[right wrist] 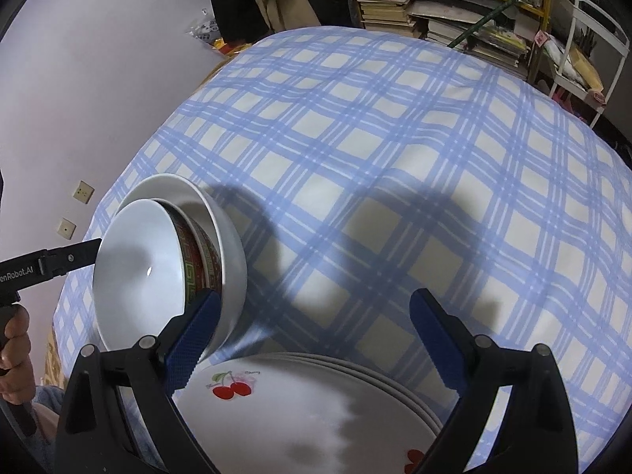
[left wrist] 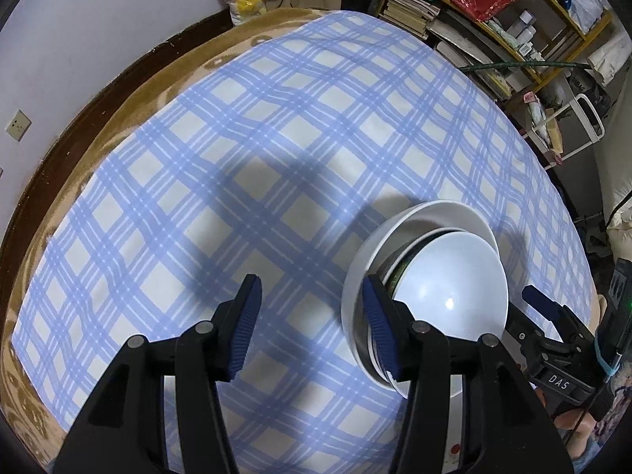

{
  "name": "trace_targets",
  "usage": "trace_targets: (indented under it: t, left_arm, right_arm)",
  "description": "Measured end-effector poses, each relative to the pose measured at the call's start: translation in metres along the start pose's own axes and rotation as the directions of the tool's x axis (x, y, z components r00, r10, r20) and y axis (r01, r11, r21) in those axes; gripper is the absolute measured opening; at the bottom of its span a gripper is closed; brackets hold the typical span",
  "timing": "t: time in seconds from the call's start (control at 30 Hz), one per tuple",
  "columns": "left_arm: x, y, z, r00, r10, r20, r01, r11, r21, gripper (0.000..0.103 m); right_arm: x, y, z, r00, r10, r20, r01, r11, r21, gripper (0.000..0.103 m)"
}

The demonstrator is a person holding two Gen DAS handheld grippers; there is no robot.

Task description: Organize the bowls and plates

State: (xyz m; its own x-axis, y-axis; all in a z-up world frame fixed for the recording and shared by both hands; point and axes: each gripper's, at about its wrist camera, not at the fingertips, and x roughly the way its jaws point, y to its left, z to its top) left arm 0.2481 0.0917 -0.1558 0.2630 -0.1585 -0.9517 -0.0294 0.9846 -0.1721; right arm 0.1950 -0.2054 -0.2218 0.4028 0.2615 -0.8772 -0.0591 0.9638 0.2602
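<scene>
Blue pads of the left hand-held gripper (left wrist: 312, 328) fill the left wrist view at six o'clock; its jaws stand apart and hold nothing. At four o'clock sits the nested bowl stack (left wrist: 424, 276), the right pad just beside its rim on the checked cloth (left wrist: 237, 138).

Nearest in the right wrist view, the right hand-held gripper (right wrist: 312, 339) is also released, above the cherry plates (right wrist: 276, 407) at six o'clock. Bowls lie at nine o'clock. I think the top bowl sits tilted; nudge its rim gently until level.
</scene>
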Motion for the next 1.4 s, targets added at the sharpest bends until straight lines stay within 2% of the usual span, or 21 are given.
trace_targets:
  t: [0.2,0.27,0.33,0.53,0.6,0.7,0.77,0.87,0.97,1.13,1.27,1.4]
  left_arm:
    - [0.003,-0.006,0.002,0.999,0.037,0.013,-0.037,0.999,0.033,0.052]
    - [0.003,-0.008,0.003,0.999,0.038,0.02,-0.039,0.998,0.051,0.046]
    - [0.004,-0.009,0.004,1.0,0.002,0.01,-0.002,0.998,0.059,0.029]
    - [0.008,-0.015,0.006,0.998,-0.057,-0.021,0.058,0.996,0.066,0.006]
    - [0.008,-0.019,0.006,0.998,-0.05,-0.024,0.052,0.995,0.082,0.006]
    - [0.01,-0.018,0.007,0.998,-0.047,-0.029,0.049,0.996,0.081,0.006]
    - [0.011,-0.018,0.008,0.999,-0.038,-0.035,0.04,0.996,0.083,0.006]
    - [0.018,-0.029,0.006,0.999,0.038,-0.027,-0.033,0.988,0.151,0.004]
    - [0.017,-0.034,0.004,0.998,0.067,-0.013,-0.064,0.986,0.155,0.004]
    - [0.018,-0.031,0.006,0.999,0.045,-0.023,-0.041,0.989,0.142,0.004]
    - [0.02,-0.03,0.007,0.999,0.041,-0.028,-0.037,0.99,0.139,0.004]
    - [0.021,-0.038,0.005,0.996,0.087,-0.011,-0.084,0.981,0.175,0.004]
  right_arm:
    - [0.001,0.003,0.002,1.0,-0.013,0.005,0.013,1.0,-0.004,0.101]
    - [0.001,0.005,0.004,1.0,-0.029,0.011,0.029,1.0,-0.002,0.1]
    - [0.001,0.007,0.007,1.0,-0.009,0.007,0.009,1.0,0.005,0.093]
    - [-0.002,0.019,0.012,0.999,0.03,-0.023,-0.031,0.999,-0.011,0.057]
    - [-0.002,0.023,0.012,0.998,0.046,-0.039,-0.047,0.999,-0.015,0.04]
    - [0.0,0.026,0.014,0.996,0.061,-0.059,-0.061,0.998,-0.004,0.029]
    - [0.002,0.028,0.016,0.994,0.075,-0.074,-0.076,0.997,-0.001,0.024]
    - [0.009,0.037,0.018,0.992,0.059,-0.112,-0.063,0.998,-0.03,0.021]
    - [0.01,0.041,0.02,0.989,0.078,-0.123,-0.082,0.996,-0.024,0.01]
    - [0.017,0.035,0.024,0.982,0.095,-0.163,-0.093,0.995,0.019,0.01]
    - [0.018,0.033,0.024,0.981,0.112,-0.158,-0.107,0.993,0.043,0.01]
    - [0.018,0.029,0.022,0.981,0.126,-0.144,-0.114,0.989,0.089,0.011]
